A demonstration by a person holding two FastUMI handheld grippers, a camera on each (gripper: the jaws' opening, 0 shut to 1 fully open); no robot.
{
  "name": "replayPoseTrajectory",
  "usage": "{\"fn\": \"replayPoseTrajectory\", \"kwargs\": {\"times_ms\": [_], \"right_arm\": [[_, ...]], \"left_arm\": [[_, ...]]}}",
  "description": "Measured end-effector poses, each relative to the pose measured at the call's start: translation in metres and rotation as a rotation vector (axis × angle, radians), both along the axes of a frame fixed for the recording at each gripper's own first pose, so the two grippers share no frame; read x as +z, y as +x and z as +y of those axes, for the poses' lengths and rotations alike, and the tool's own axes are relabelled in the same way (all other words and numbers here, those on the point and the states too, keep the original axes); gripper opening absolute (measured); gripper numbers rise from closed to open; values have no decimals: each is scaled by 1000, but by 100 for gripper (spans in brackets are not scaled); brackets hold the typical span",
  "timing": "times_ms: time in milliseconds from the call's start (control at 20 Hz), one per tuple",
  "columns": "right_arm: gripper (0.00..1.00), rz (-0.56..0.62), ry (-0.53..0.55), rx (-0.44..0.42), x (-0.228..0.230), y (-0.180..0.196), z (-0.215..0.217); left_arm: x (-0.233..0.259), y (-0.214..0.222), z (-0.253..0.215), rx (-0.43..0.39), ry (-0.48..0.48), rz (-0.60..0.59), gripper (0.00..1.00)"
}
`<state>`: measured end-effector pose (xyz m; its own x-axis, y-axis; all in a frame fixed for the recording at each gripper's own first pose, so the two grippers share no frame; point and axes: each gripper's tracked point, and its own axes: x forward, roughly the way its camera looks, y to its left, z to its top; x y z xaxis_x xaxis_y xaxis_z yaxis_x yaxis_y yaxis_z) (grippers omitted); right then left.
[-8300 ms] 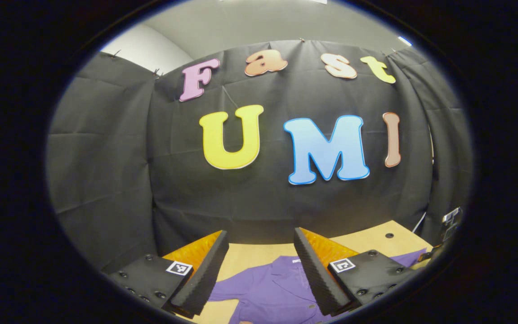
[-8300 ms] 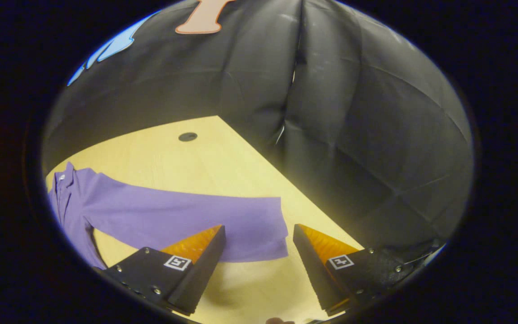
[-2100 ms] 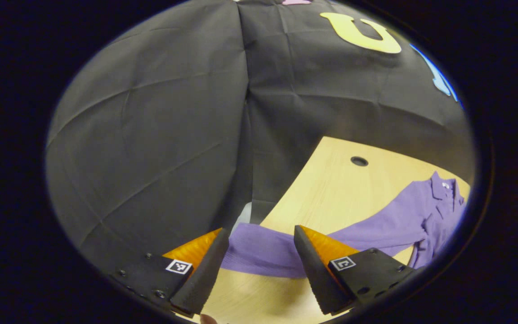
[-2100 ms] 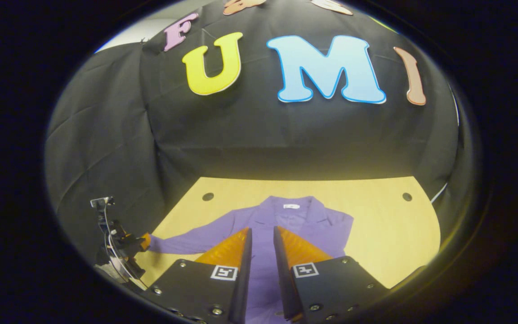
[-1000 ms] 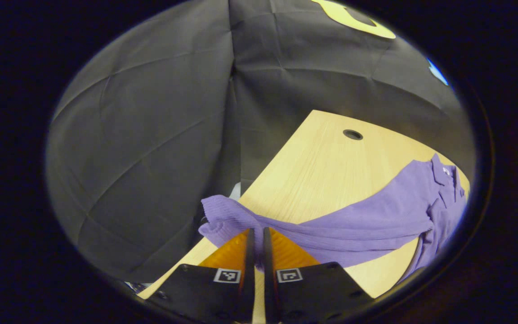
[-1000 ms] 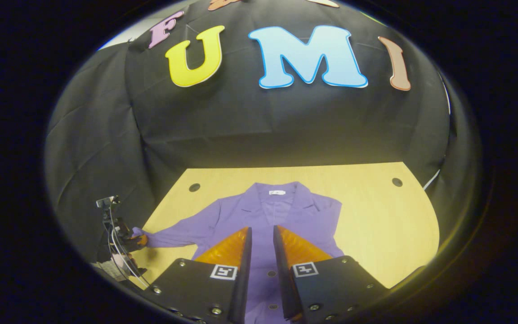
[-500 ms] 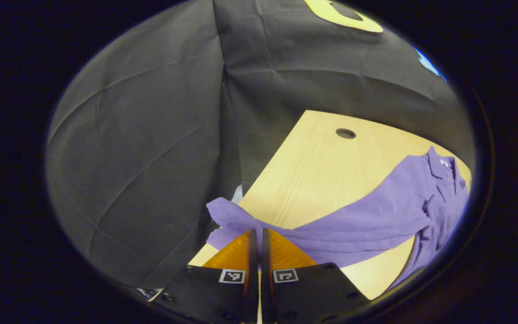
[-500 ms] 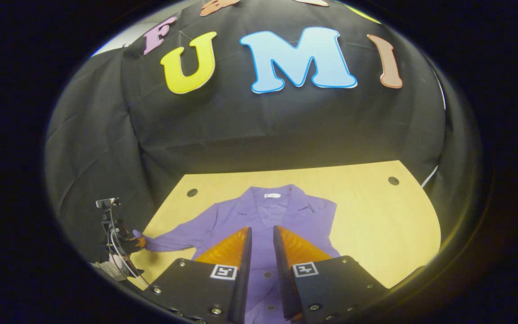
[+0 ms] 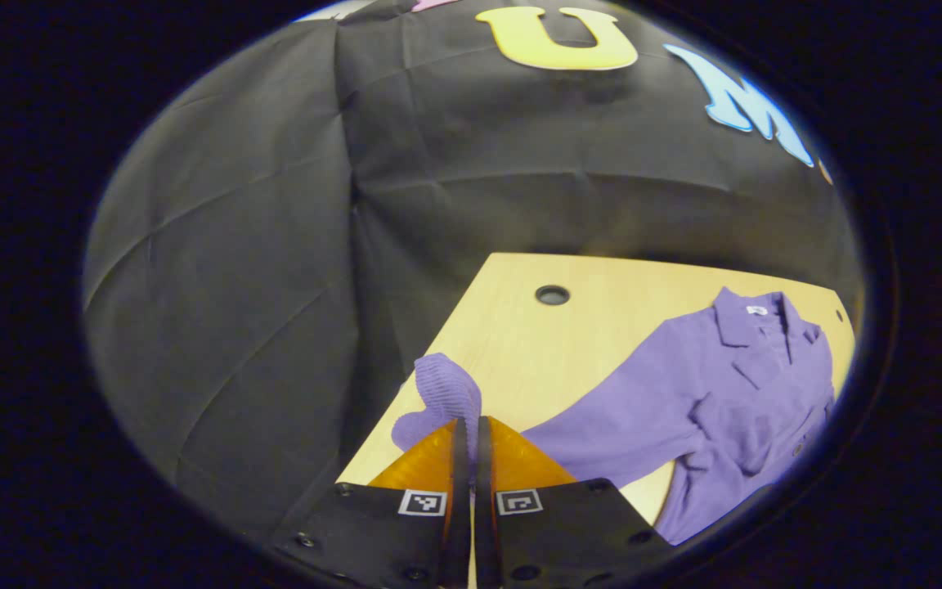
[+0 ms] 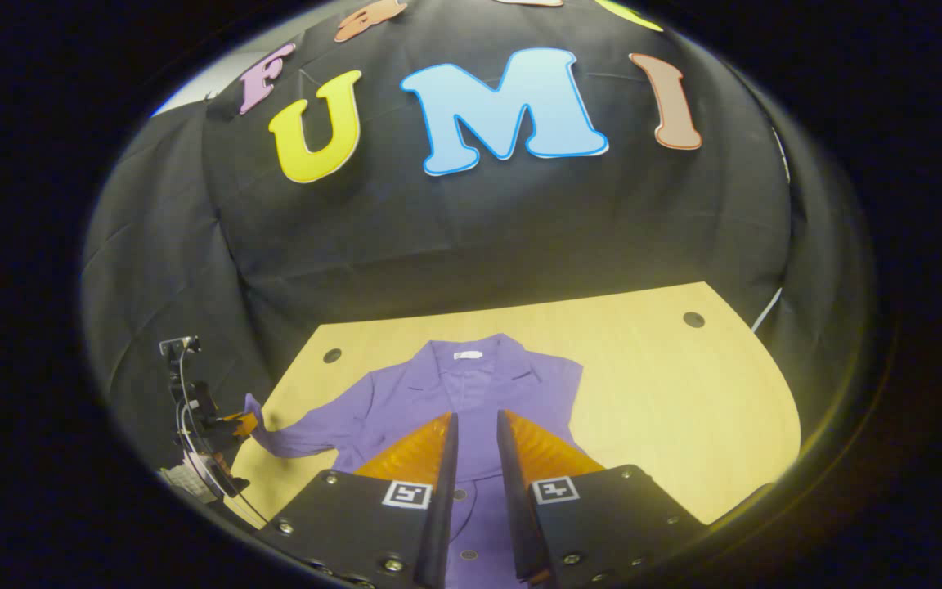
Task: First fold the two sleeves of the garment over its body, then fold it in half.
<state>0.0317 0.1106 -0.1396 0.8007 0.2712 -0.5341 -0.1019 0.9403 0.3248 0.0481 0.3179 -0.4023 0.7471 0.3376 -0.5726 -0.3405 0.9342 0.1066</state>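
One purple shirt lay past the fingers. Left gripper was clamped on its one outstretched sleeve cuff. Right gripper stood slightly apart, hiding the placket.

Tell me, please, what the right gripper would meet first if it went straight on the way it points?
Probably the front of the purple button-up garment lying on the light wooden table: the right gripper points down at it, though depth is unclear.
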Motion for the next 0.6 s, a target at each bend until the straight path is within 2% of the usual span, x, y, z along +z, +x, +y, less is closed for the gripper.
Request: {"fn": "replayPoseTrajectory", "kwargs": {"times_ms": [200,600], "right_arm": [[30,3,21,-36,-7,-6,-22],[30,25,46,-133,-27,-27,-81]], "left_arm": [[31,33,-57,-113,19,-49,8],[68,92,-200,-323,-4,-124,8]]}}
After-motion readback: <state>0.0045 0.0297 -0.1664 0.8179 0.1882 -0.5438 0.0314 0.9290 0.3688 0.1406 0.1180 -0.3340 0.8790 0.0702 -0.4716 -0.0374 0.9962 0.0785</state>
